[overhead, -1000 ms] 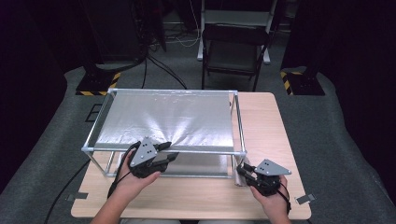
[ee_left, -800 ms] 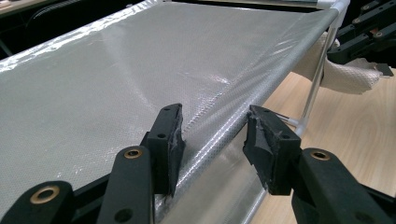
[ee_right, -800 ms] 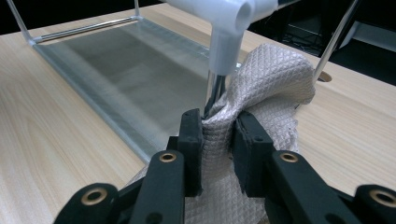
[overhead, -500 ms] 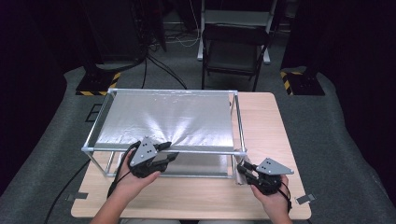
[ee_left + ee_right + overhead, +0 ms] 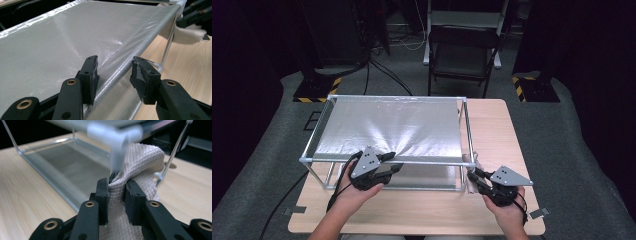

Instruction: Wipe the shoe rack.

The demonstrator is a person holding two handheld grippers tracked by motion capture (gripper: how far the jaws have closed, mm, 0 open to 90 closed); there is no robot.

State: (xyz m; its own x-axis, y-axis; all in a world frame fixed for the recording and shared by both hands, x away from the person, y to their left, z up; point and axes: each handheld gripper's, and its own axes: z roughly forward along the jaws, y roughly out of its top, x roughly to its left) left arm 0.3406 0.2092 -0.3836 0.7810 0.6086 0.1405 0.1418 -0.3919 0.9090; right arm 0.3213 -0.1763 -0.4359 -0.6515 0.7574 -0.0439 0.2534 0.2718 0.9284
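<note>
A metal rack (image 5: 461,161) with a silvery mesh sheet (image 5: 392,125) stretched over its top stands on the wooden table (image 5: 422,212). My left gripper (image 5: 392,163) is at the rack's front rail. In the left gripper view it (image 5: 115,72) is open, one jaw over the sheet (image 5: 62,42) and the other in front of the rail. My right gripper (image 5: 474,175) is at the front right corner post, shut on a beige waffle-weave cloth (image 5: 470,186). In the right gripper view the pads (image 5: 117,190) pinch the cloth (image 5: 143,162) just below the blurred corner joint (image 5: 116,135).
A dark chair (image 5: 462,55) stands beyond the table. Black stands with yellow-striped bases (image 5: 317,90) sit on the grey floor at both sides. Bare wood (image 5: 25,187) lies in front of the rack and to its right (image 5: 492,130).
</note>
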